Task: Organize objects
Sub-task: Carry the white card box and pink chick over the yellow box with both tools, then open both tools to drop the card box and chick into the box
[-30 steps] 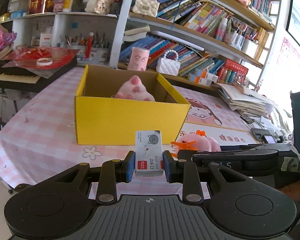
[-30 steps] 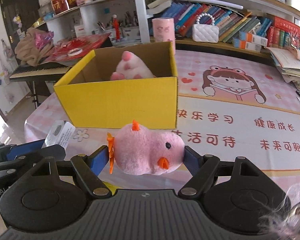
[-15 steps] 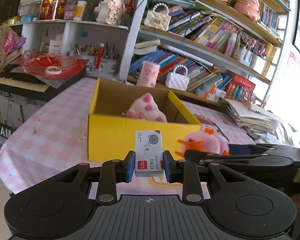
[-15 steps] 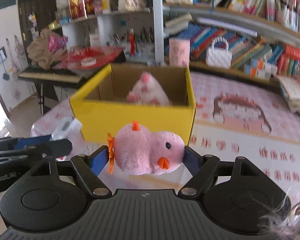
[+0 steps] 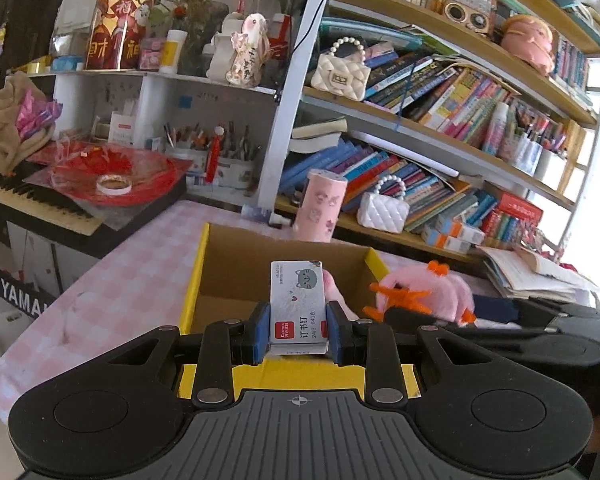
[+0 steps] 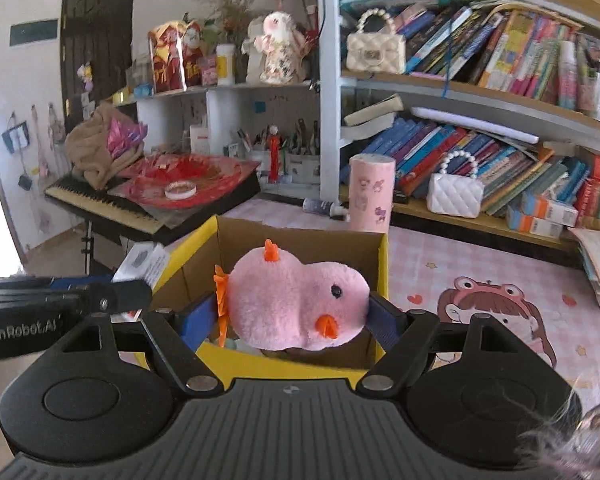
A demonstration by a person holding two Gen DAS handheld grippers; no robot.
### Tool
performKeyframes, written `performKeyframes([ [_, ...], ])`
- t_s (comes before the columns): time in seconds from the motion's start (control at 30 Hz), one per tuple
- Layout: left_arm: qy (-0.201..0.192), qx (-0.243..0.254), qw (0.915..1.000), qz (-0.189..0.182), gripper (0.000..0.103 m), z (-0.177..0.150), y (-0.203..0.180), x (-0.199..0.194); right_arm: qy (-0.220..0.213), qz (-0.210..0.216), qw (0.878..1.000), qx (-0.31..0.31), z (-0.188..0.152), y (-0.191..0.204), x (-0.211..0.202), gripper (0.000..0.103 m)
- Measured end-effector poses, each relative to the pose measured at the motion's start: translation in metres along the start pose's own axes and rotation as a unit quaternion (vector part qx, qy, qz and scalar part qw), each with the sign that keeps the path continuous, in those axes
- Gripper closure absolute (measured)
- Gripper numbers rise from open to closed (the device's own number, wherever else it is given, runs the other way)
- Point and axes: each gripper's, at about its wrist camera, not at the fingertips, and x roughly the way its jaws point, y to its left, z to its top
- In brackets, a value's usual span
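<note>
My left gripper (image 5: 298, 330) is shut on a small white staple box (image 5: 297, 304) and holds it above the open yellow cardboard box (image 5: 192, 280). My right gripper (image 6: 296, 316) is shut on a pink plush chick (image 6: 296, 304) and holds it above the same box (image 6: 383, 264), to the right of the left gripper. The chick (image 5: 424, 292) also shows in the left wrist view. A pink plush toy (image 5: 332, 284) lies inside the box, mostly hidden behind the staple box.
The box stands on a pink checked tablecloth (image 5: 120, 292). A pink cylinder (image 6: 370, 192) stands behind it. Bookshelves (image 6: 480, 88) with books and white handbags run along the back. A keyboard (image 6: 108, 204) with red wrapping stands left. Paper stacks (image 5: 532, 276) lie right.
Both grippers have risen and moved forward with their loads, from in front of the yellow box to above its opening.
</note>
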Motion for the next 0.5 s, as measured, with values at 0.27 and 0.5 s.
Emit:
performKeyframes([
  [0.27,0.039,-0.020,0.9984,0.036,0.075,0.002,0.005,0.045,0.050,0.020,0.998,-0.021,0.007,-0.016,0.053,0.025],
  [0.5,0.103,-0.023,0.9916,0.075,0.075,-0.004,0.008,0.074,0.096,0.039,0.993,-0.064,-0.001,-0.019,0.083,0.025],
])
